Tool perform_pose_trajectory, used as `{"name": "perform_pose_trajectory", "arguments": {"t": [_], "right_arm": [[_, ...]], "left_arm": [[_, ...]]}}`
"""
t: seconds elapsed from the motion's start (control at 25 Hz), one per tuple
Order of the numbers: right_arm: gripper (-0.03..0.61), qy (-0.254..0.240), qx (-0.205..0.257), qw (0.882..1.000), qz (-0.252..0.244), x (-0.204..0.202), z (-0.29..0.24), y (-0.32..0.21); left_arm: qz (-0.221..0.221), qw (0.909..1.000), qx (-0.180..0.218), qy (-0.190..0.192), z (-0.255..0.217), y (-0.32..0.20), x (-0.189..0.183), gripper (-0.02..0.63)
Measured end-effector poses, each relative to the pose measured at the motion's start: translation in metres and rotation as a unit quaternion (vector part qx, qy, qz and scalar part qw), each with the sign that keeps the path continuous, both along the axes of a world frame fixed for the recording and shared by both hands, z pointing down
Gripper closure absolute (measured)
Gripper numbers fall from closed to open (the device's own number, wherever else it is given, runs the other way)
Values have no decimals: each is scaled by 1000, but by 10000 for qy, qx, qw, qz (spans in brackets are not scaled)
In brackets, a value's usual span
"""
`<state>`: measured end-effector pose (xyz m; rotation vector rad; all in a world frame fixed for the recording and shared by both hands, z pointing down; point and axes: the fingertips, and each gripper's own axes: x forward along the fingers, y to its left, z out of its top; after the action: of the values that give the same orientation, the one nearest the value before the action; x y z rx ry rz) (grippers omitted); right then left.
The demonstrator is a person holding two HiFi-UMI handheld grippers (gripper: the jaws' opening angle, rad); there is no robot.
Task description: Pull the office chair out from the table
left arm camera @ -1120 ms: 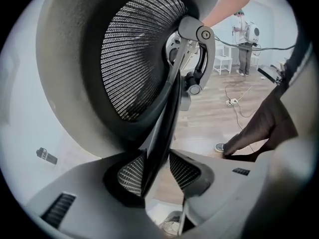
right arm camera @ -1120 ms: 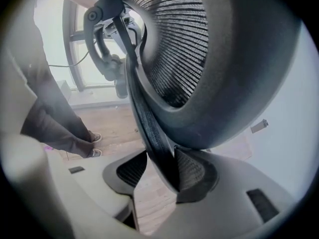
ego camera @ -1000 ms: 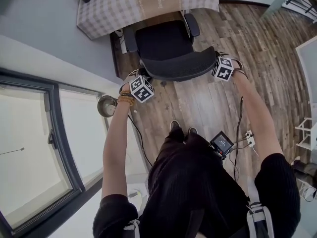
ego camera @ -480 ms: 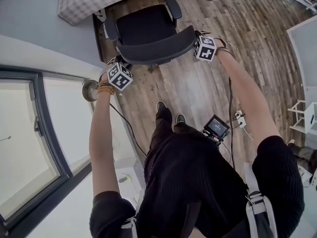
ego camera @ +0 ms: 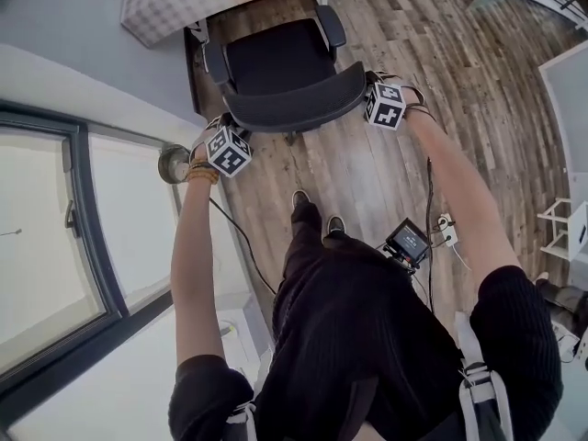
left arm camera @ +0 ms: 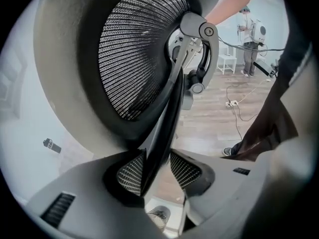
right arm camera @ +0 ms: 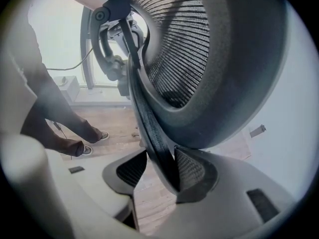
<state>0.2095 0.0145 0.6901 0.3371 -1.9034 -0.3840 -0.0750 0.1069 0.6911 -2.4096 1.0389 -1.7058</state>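
The office chair (ego camera: 278,62) stands on a wood-plank floor (ego camera: 367,173) of mixed brown and grey boards. Its black seat faces the table (ego camera: 161,7) at the top of the head view and its curved mesh backrest (ego camera: 294,108) is turned toward the person. The seat lies out on the open floor, with only its front edge near the table's checked cloth. The left gripper (left arm camera: 158,176) is at the backrest's left end. Its jaws are spread, and the dark rim of the backrest runs down between them, lying against the pad at that view's left, while floor shows in the gap on the other side. The right gripper (right arm camera: 162,171) is at the backrest's right end, also with jaws apart. There the rim rests against the pad at that view's right, with a gap to the other pad. Along the left of the room runs a pale wall with a dark-framed window (ego camera: 92,246). A round metal object (ego camera: 173,163) sits on the floor at the foot of the wall, and a dark cable (ego camera: 241,237) trails from it across the boards. A white plug block (ego camera: 448,228) lies on the floor to the right, and a white shelf unit (ego camera: 565,232) stands at the right edge. In the left gripper view, another person (left arm camera: 247,34) stands far back in the room beside a small white stool (left arm camera: 227,63).
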Motion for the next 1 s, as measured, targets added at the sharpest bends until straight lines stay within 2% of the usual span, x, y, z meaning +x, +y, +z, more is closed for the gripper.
{"name": "perform_pose_trajectory", "arguments": {"t": [0.36,0.72,0.8,0.88,1.0], "right_arm": [[400,-71,31,10000,-58,-1,0,30],[391,-135,157,9998,-3,0,-1,35],[382,-225,176,9996,12,1,-3,34],[359,-423,254,9988,53,1,-6,34],[337,-758,598,9950,242,1,-11,39]], "left_arm": [[-31,10000,46,-68,1,27,-2,453],[-40,9999,140,-93,1,33,-1,448],[-66,9994,325,-53,0,31,2,448],[-185,9973,711,45,-2,31,5,428],[-461,9926,1092,254,0,38,8,326]]}}
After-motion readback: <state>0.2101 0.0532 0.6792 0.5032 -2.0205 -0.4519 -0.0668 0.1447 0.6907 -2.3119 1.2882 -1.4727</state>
